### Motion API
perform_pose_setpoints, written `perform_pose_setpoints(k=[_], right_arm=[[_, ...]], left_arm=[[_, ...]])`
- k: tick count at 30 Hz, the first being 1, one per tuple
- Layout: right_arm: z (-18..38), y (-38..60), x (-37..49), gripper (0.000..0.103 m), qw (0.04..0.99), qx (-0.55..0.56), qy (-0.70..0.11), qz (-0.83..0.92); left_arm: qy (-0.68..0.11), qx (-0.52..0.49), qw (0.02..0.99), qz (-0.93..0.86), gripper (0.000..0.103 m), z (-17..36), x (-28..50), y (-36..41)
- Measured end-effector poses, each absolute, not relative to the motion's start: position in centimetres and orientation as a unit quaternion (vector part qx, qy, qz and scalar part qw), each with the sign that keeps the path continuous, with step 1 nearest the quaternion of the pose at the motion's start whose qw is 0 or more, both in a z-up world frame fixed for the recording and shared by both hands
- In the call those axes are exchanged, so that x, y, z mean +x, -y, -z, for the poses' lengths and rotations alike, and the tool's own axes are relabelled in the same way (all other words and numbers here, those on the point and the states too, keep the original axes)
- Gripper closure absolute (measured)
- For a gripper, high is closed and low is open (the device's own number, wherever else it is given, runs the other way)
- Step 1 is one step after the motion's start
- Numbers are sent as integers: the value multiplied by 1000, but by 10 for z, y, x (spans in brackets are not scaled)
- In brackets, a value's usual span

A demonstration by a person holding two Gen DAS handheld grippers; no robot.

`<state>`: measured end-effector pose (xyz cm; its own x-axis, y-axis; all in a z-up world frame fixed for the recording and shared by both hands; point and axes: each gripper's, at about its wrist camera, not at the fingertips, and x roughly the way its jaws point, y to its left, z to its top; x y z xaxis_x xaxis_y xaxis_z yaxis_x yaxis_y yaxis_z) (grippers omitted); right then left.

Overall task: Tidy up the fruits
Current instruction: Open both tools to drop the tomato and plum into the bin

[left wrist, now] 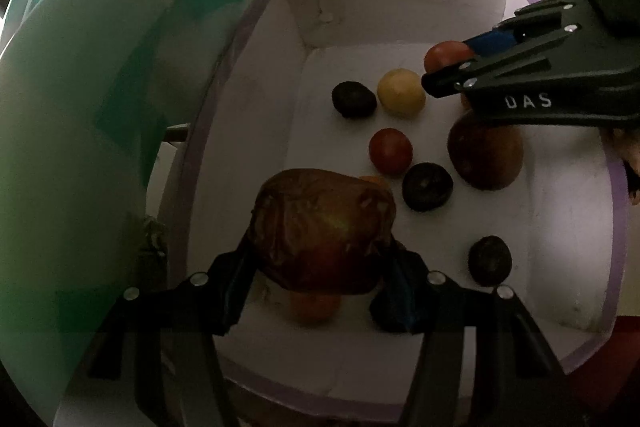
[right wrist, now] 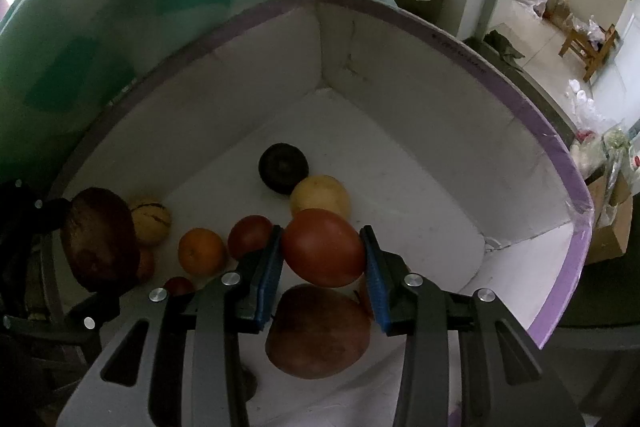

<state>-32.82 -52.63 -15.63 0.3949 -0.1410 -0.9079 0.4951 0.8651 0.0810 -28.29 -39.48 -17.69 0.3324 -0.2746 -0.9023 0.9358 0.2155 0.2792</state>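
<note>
White box (right wrist: 420, 75), purple rim, holds loose fruit. Right gripper (right wrist: 324, 259) clamped on red tomato (right wrist: 323, 247), long axis crosswise. Left gripper (left wrist: 320, 279) grips wrinkled brown-red fruit (left wrist: 320, 231).

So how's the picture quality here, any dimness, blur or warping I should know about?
Left wrist view: dim, the wrinkled fruit in the left gripper dark and soft; the box rim bows from fisheye. Right wrist view: brighter, the red fruit in the right gripper sharp; the doorway glares.
</note>
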Motion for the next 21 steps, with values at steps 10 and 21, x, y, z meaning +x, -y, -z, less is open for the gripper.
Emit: perform_pose_setpoints(k=[10,21], right_arm=[[154,530,-328,27,819,186,-503,203],[136,542,-341,16,824,188,-477,240]], left_arm=[[-390,440,678,441,42,185,-279,396],[-320,407,733,441,15,147,-285,397]])
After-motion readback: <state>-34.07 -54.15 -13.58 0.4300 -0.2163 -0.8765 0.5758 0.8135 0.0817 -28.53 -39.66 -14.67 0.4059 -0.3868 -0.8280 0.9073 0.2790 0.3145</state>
